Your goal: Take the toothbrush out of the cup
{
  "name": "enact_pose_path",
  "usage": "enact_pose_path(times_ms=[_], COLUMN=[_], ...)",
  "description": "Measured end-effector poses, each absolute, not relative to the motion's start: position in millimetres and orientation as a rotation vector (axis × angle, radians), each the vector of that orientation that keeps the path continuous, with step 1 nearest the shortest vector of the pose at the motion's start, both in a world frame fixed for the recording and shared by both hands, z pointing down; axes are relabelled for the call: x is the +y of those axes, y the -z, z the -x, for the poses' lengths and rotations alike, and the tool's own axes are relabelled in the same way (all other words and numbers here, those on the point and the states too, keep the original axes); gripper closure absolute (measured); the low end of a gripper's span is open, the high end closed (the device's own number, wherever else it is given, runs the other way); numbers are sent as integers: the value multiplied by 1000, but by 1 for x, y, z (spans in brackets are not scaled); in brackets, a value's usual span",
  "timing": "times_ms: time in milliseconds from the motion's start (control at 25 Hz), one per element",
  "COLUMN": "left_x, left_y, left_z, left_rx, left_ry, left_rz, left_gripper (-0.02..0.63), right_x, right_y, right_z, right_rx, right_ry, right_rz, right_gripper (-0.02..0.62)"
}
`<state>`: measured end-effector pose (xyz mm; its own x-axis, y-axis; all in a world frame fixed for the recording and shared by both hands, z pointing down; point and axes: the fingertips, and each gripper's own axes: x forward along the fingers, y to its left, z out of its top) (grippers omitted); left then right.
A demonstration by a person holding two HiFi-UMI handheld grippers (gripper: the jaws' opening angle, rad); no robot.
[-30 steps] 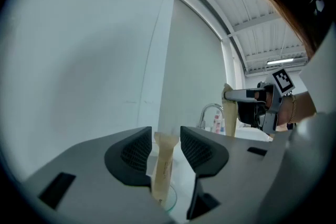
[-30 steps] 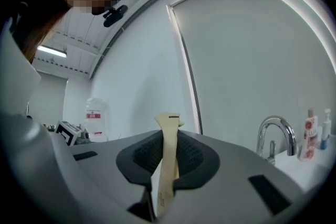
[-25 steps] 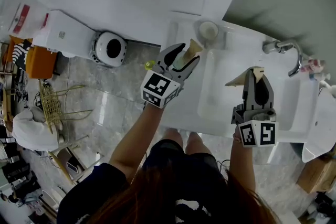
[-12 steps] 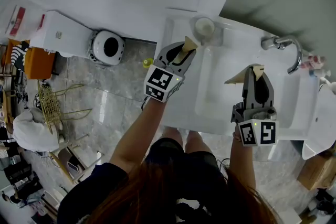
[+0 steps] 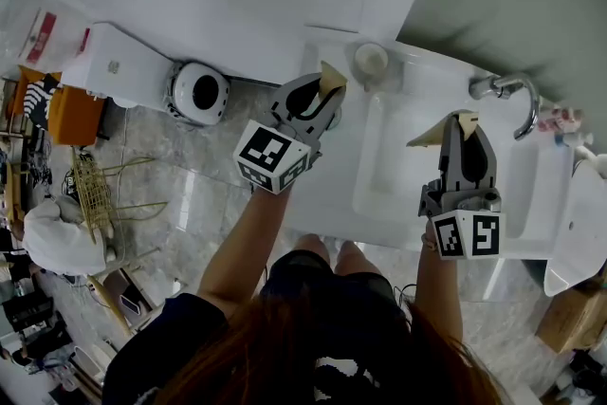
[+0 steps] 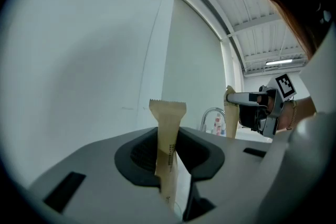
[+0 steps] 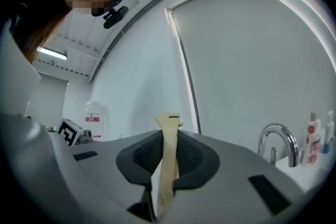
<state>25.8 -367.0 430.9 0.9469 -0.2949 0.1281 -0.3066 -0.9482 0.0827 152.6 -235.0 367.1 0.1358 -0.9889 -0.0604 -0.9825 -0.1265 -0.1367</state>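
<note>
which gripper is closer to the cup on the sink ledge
Left. The left gripper, jaws just closed on a tan packet, is close beside the cup; the right gripper holds a second packet over the basin, farther off.

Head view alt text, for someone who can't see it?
From above, a person at a white sink grips two tan paper packets. The left gripper, whose jaws have just been closing, pinches the left packet left of the white cup; the right gripper holds the right packet over the basin.
</note>
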Motion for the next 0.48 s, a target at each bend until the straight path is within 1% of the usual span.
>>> enact_pose_path(times_ms=[480], left_x=[-358], left_y=[-305], left_z=[27], left_rx=[-643], left_ry=[-15], left_rz=[-3116], left_gripper=[514], right_x=[-228], right_y=[-281], right_z=[-135], right_rx=[1980], right_ry=[-167], right_rz=[2210], right_gripper=[534])
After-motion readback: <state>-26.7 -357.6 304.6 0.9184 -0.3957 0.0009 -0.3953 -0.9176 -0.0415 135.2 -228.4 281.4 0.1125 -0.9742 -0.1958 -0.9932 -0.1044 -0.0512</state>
